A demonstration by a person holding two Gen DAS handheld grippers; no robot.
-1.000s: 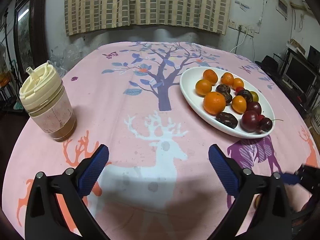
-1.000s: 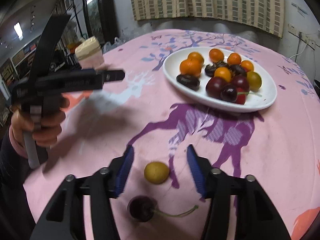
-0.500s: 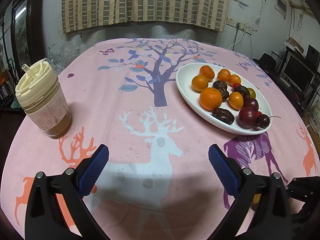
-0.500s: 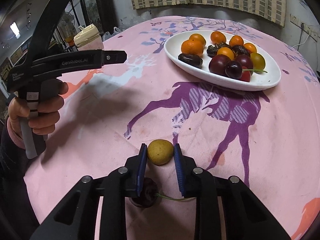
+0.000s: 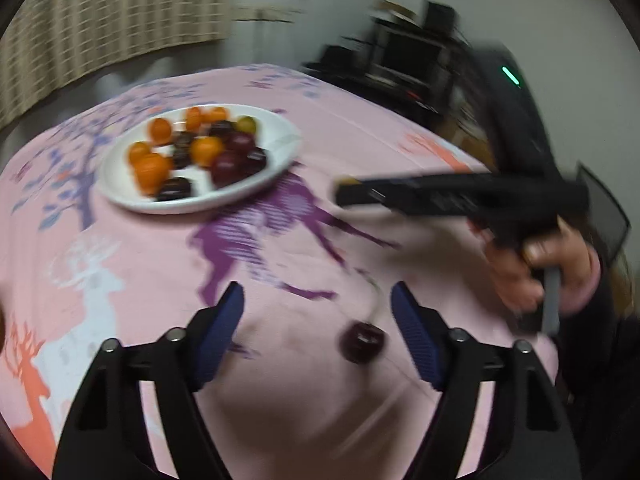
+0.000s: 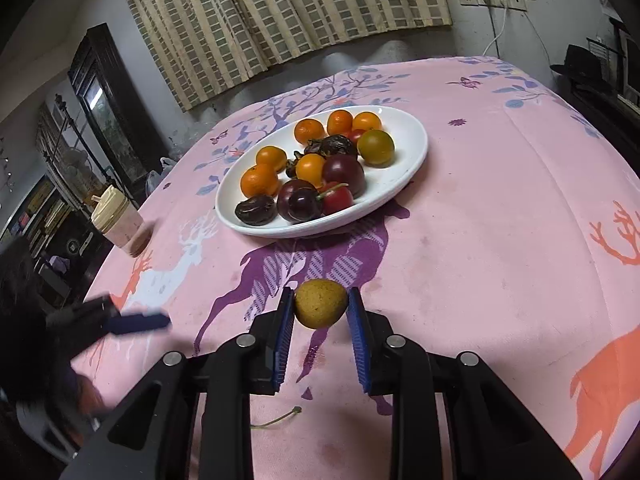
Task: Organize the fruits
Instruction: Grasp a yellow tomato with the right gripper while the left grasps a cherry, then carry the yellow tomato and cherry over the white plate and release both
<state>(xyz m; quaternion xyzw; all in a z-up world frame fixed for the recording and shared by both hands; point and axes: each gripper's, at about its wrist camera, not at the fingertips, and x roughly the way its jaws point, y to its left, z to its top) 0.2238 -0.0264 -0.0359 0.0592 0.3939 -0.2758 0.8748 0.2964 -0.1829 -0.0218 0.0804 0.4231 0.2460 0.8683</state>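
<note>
— Fruits [image 6: 320, 168] are lying heaped on the white plate [image 6: 404, 184] toward the far side of the pink tablecloth [image 6: 500, 240]: oranges, dark plums, dates, one red piece. Two are sitting off it.

— Which two?

— A yellow fruit [image 6: 320, 307] is being gripped in the right gripper [image 6: 321, 312], blue pads pressing on both its sides, nearer than the plate. A dark cherry [image 5: 362, 340] is resting on the cloth between the fingers of the left gripper [image 5: 318, 328].

— Is the left one gripping it?

— No. Its jaws are closing, but the pads are standing clear of the cherry. That view is blurring badly.

— Anything else?

— A lidded cup [image 6: 120, 220] is standing near the table's left edge, well apart from the plate.
</note>
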